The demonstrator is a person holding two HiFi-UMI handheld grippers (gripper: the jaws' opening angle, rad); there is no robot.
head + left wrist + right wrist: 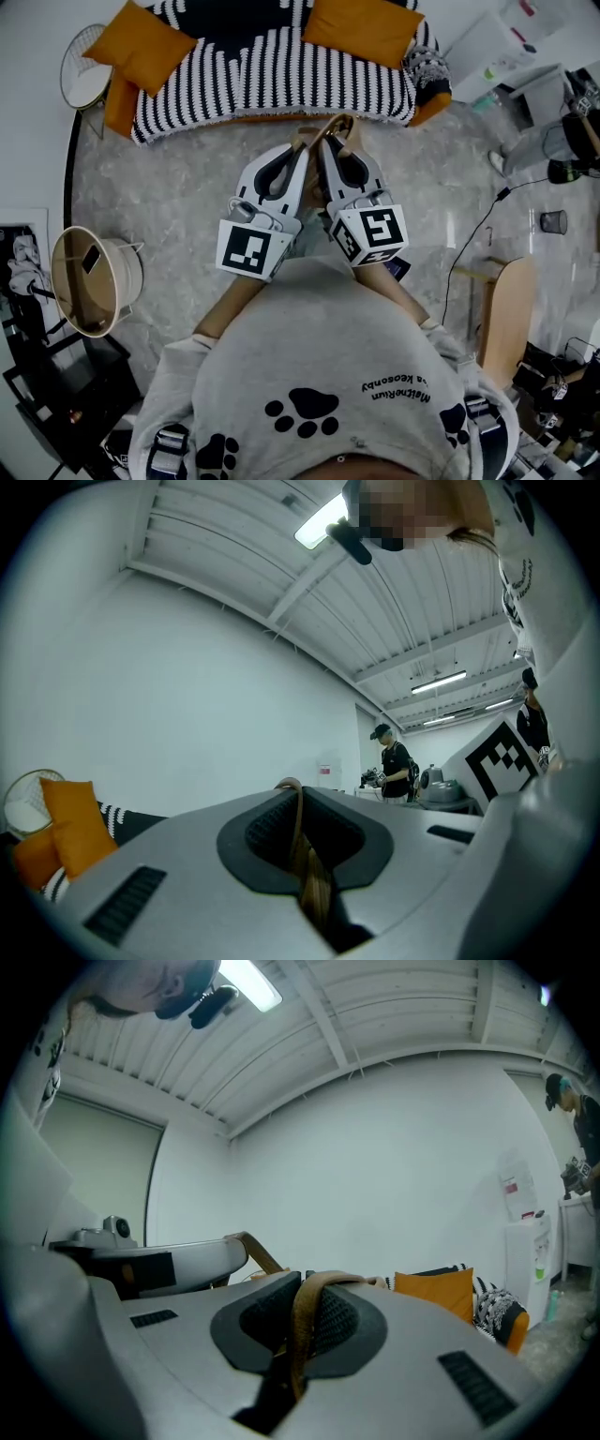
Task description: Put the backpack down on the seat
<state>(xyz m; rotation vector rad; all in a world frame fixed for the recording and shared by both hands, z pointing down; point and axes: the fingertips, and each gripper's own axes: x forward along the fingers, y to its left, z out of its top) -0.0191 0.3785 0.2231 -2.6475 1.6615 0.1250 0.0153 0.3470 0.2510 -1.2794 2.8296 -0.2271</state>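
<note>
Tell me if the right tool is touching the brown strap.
Touching. The right gripper view shows the right tool with its jaws shut on the brown strap.

Both forearms reach out from the chest and angle inward, so the left gripper and right gripper sit side by side, pointing level toward the far side. Each one's jaws are pinched tight on a brown strap.

The head view looks steeply down over the person toward the striped sofa. Both gripper views look level from nearby, each catching that sofa at one edge.
</note>
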